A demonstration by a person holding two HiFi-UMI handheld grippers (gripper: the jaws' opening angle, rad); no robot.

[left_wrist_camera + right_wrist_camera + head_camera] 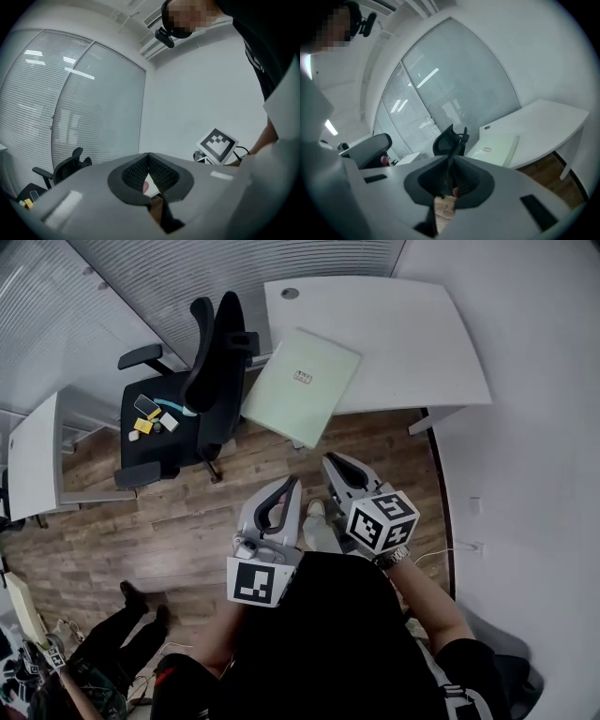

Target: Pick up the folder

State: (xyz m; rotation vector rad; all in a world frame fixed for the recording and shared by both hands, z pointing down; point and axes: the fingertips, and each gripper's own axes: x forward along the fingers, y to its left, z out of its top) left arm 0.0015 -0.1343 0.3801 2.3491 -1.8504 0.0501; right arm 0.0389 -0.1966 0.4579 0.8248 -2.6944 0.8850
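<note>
Grippers: both sit close in front of the person's black-clad chest, above the brown wooden plank floor [187, 521] and well apart from the desk.
Left gripper [292, 484]: the grey jaws meet tip to tip with nothing between them.
Right gripper [330, 463]: the jaws are pressed together in the same way and are empty. The tips point toward the desk.
Folder: a pale green flat rectangular folder [302, 385] lies on the white curved desk [412, 343]. Its near corner hangs out past the desk's edge, and a small label shows on its cover. Neither gripper touches it.
Chair: a black mesh-backed office chair [214, 357] stands just beside the folder's left edge.
Chair seat contents: small items [150, 414] lie loose on the seat, among them a yellow piece, a dark flat slab and a white piece. They are too small to name.
Side desk: a second white desk [33, 465] stands at the left edge.
Back wall: slatted blinds [216, 268] run behind the chair and the desk.
</note>
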